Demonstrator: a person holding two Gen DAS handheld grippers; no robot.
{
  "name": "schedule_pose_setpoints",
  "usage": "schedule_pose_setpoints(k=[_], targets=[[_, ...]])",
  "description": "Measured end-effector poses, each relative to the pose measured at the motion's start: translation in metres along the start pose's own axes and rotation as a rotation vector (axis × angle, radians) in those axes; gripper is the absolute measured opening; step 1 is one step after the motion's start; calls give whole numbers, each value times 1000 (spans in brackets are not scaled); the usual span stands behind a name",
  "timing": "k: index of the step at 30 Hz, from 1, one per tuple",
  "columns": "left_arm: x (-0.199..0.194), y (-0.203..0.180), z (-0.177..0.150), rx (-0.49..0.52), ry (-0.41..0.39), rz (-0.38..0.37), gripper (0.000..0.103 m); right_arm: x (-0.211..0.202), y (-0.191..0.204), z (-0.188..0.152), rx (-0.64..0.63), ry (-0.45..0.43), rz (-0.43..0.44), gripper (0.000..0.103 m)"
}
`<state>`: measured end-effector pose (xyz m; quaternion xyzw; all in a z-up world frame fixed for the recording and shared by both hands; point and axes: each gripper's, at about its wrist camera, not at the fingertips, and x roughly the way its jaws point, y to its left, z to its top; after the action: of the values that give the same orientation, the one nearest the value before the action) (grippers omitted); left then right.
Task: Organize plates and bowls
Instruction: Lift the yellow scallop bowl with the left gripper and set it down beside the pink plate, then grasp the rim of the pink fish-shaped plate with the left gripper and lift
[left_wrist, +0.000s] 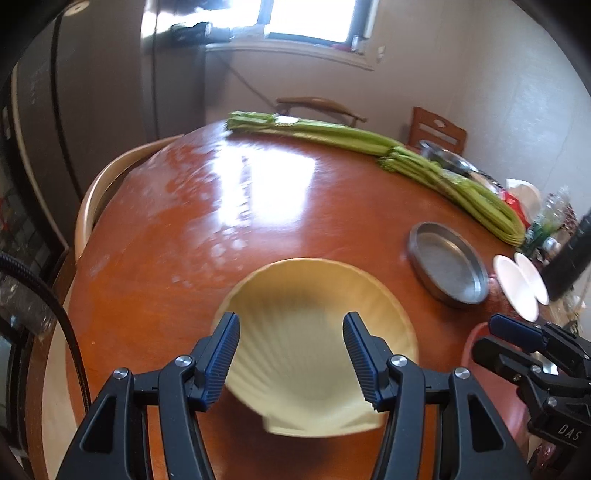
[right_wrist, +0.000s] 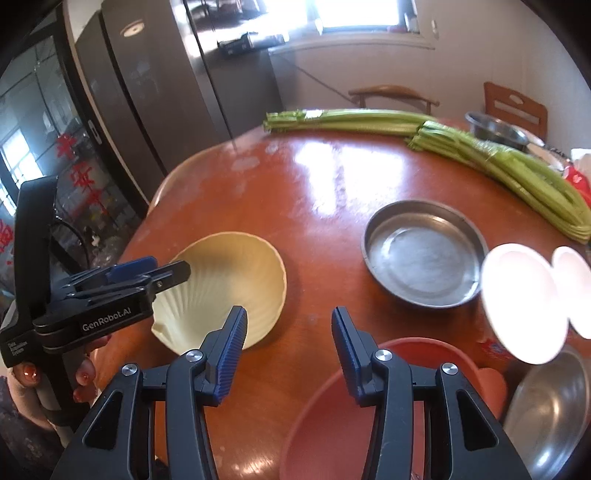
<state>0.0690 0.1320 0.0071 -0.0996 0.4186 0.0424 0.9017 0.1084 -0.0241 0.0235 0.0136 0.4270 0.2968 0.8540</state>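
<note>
While both grippers hover over the reddish-brown tabletop (left_wrist: 184, 229), the left gripper (left_wrist: 291, 354) has its jaws wide apart, framing the cream shell-shaped dish (left_wrist: 314, 332) that lies at the lower centre of the left wrist view; whether the pads touch its rim is unclear. In the right wrist view that same dish sits at lower left, with the left gripper reaching over its near edge. The right gripper (right_wrist: 290, 349) also has its jaws spread apart and holds nothing; beneath it at the bottom of the frame sits a pink plastic bowl (right_wrist: 328, 417). A round steel pan (right_wrist: 423, 254) rests at centre right, just beside two white saucers (right_wrist: 524, 302). A steel bowl (right_wrist: 550, 406) shows at the lower right corner. Celery bundles (right_wrist: 480, 155) lie across the upper right of the tabletop.
</note>
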Motion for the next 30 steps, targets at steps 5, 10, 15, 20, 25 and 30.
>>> schedule_pose_setpoints(k=[5, 10, 15, 20, 25, 30], targets=[[-9, -38, -2, 82, -7, -52, 58, -24, -9, -13, 5, -27, -13, 49], [-12, -75, -9, 147, 4, -85, 58, -43, -22, -28, 38, -44, -27, 49], [-9, -102, -18, 195, 22, -104, 58, -59, -31, -46, 53, -52, -33, 50], [-3, -124, -29, 236, 51, -117, 58, -74, -41, -69, 75, -55, -48, 50], [3, -141, -40, 268, 79, -136, 58, -89, -53, -91, 98, -54, -74, 50], [8, -150, -50, 286, 109, -149, 58, -95, -65, -111, 131, -30, -95, 50]])
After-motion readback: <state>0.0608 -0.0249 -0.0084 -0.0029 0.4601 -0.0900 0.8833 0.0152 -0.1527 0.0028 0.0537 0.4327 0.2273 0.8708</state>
